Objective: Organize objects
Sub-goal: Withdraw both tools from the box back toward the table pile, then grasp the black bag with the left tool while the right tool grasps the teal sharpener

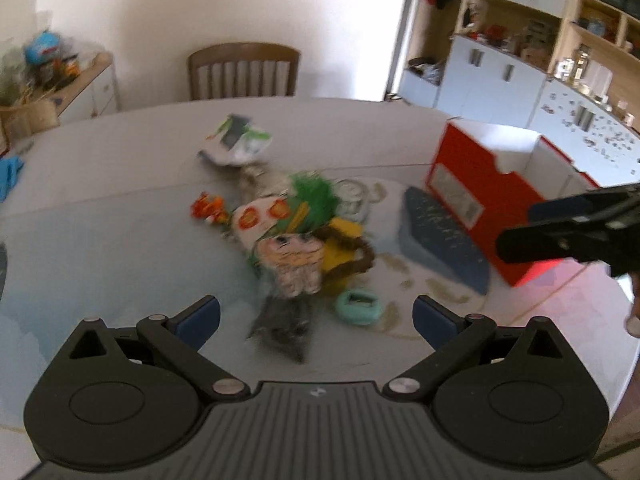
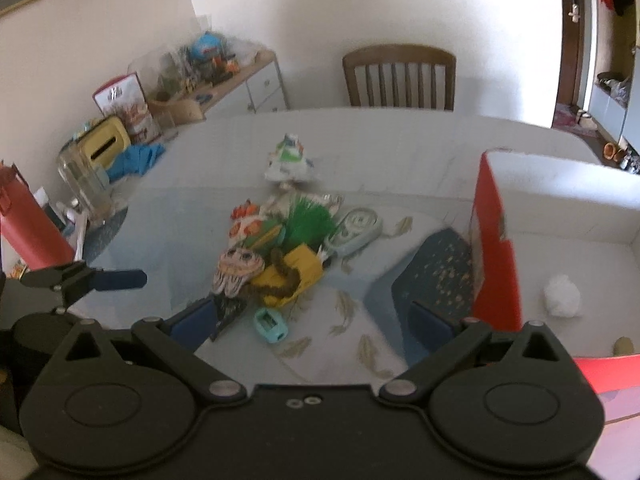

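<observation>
A pile of small objects lies mid-table: a green tuft [image 1: 314, 196] [image 2: 310, 220], a yellow block with a brown fuzzy cord [image 1: 344, 252] [image 2: 292, 276], a striped face figure [image 1: 296, 264] [image 2: 236, 270], a teal clip [image 1: 358, 306] [image 2: 270, 325], a round pale case [image 2: 354, 228] and a white-green toy [image 1: 244, 142] [image 2: 290, 158]. A red box [image 1: 476, 196] [image 2: 494, 248], open on top, stands to the right. My left gripper [image 1: 316, 318] is open above the pile's near side. My right gripper [image 2: 312, 320] is open and empty above the table between pile and box.
A dark blue speckled lid [image 1: 440, 236] [image 2: 436, 276] leans by the red box. A white ball [image 2: 562, 295] lies inside the box. A wooden chair [image 1: 244, 70] stands at the far side. A red bottle [image 2: 28, 232] and a glass jar [image 2: 84, 180] stand at the left.
</observation>
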### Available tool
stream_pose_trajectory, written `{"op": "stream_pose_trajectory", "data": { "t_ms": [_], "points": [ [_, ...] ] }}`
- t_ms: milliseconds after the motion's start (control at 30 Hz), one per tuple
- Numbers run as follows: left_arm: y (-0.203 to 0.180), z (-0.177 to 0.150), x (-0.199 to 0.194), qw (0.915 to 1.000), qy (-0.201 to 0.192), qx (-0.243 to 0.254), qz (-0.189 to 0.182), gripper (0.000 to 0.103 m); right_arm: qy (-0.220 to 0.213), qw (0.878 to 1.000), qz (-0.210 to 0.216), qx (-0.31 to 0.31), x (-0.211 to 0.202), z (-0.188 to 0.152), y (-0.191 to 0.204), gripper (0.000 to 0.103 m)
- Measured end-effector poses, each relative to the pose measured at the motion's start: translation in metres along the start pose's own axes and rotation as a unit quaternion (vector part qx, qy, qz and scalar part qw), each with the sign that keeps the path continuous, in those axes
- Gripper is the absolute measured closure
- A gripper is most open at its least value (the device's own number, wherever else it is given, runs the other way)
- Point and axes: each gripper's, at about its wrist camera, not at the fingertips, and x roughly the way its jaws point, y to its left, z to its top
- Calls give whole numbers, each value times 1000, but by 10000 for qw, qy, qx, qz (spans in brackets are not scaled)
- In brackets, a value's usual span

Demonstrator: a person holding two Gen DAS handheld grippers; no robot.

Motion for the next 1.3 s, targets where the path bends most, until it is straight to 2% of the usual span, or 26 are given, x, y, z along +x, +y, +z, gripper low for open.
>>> {"op": "stream_pose_trajectory", "data": {
  "t_ms": [267,467,700,1000,1100,1167,1300],
  "points": [
    [14,-11,33,9990,328,180,230,0,480,9979,110,-418,32,-8,14,6],
    [19,-11,50,9986,442,228,155,0,812,9948,119,-602,59,-14,16,13],
    [22,-10,64,9977,527,386,157,0,955,9920,30,-821,85,-13,17,24],
    [31,-12,73,9974,620,264,252,2,996,9878,139,-1191,101,-12,27,34],
    [33,-12,72,9977,578,299,191,10,1027,9866,201,-1249,105,-10,28,43],
    [32,-11,71,9976,556,394,142,19,1034,9855,213,-1329,108,-9,30,54],
    [26,-11,68,9970,518,571,34,35,1017,9847,288,-1383,111,-9,33,60]
  ]
}}
